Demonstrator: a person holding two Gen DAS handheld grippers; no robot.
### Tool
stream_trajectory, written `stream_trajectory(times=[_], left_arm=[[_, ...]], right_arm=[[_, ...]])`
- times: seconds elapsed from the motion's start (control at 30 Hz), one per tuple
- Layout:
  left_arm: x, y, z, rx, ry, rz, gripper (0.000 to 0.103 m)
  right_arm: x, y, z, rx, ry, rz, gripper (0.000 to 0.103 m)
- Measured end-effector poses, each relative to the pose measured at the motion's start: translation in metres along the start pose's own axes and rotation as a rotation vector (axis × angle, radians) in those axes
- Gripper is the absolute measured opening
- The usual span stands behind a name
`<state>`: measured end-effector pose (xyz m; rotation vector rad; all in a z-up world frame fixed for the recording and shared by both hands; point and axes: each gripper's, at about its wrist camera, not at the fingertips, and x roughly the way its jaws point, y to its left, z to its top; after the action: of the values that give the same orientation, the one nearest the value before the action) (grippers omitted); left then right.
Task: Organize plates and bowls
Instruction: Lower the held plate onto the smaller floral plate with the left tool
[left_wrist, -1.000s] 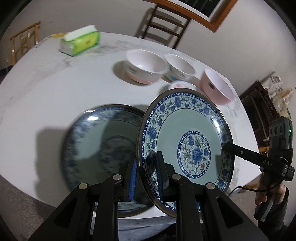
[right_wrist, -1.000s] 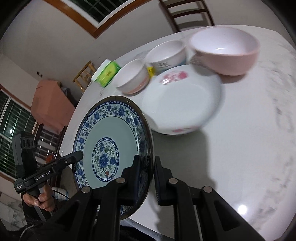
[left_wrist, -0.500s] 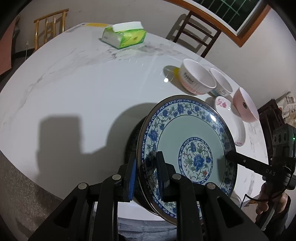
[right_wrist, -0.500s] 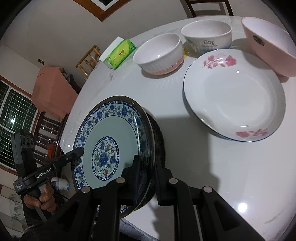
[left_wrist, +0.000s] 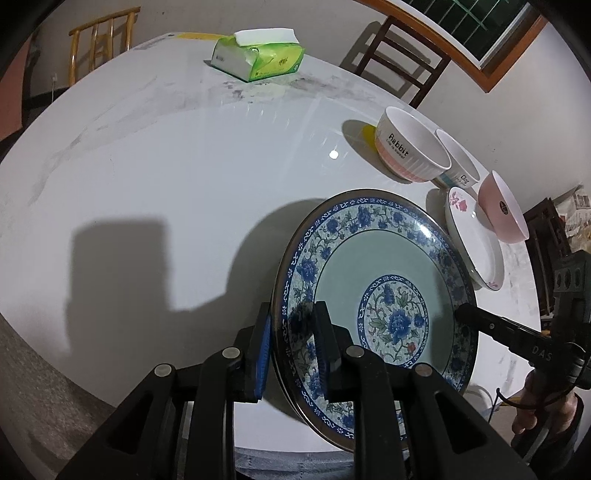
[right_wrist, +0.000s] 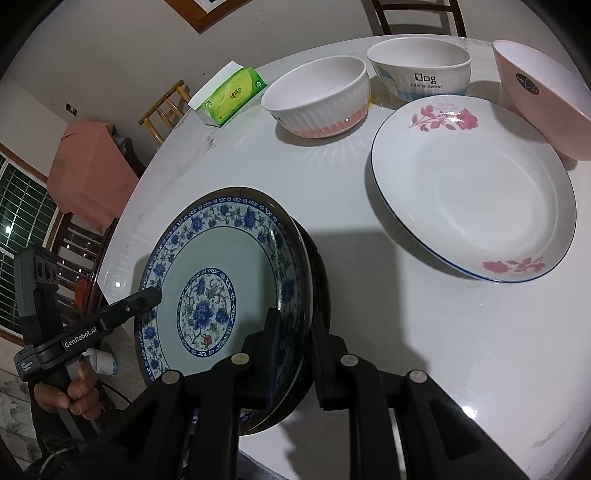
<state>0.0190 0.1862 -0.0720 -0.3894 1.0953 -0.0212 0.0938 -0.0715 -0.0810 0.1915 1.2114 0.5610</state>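
Observation:
A blue-and-white floral plate (left_wrist: 384, 295) is held at opposite rims by both grippers. My left gripper (left_wrist: 291, 343) is shut on its near-left rim. My right gripper (right_wrist: 295, 343) has its jaws around the rim, also (right_wrist: 218, 291), with a wider gap than before; a second dark-rimmed plate (right_wrist: 317, 280) lies directly under it on the table. A white plate with pink flowers (right_wrist: 472, 184) lies to the right. A white-and-pink ribbed bowl (right_wrist: 317, 96), a "Dog" bowl (right_wrist: 421, 70) and a pink bowl (right_wrist: 543, 99) stand behind it.
A green tissue box (left_wrist: 258, 55) sits at the far side of the white marble table (left_wrist: 166, 166). Wooden chairs (left_wrist: 399, 55) stand around the table. The table's near edge is just below the held plate.
The floral plate has come down over the second floral plate, which now lies beneath it. The right gripper's jaws have spread slightly. Both views shifted toward the table.

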Motion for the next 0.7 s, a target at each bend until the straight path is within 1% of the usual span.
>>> stream_trajectory(times=[0.27, 0.37, 0.43, 0.7], left_arm=[[0.003, -0.004, -0.002, 0.02, -0.008, 0.037, 0.02], [0.006, -0.01, -0.004, 0.056, -0.012, 0.089, 0.018], [0.006, -0.013, -0.005, 0.07, -0.018, 0.1, 0.018], [0.007, -0.011, -0.004, 0.061, -0.027, 0.107, 0.018]], right_arm=[[-0.002, 0.003, -0.002, -0.009, -0.008, -0.016, 0.017], [-0.001, 0.006, -0.002, -0.026, -0.017, -0.035, 0.018], [-0.002, 0.011, -0.003, -0.057, -0.03, -0.067, 0.018], [0.001, 0.019, -0.005, -0.105, -0.045, -0.11, 0.02]])
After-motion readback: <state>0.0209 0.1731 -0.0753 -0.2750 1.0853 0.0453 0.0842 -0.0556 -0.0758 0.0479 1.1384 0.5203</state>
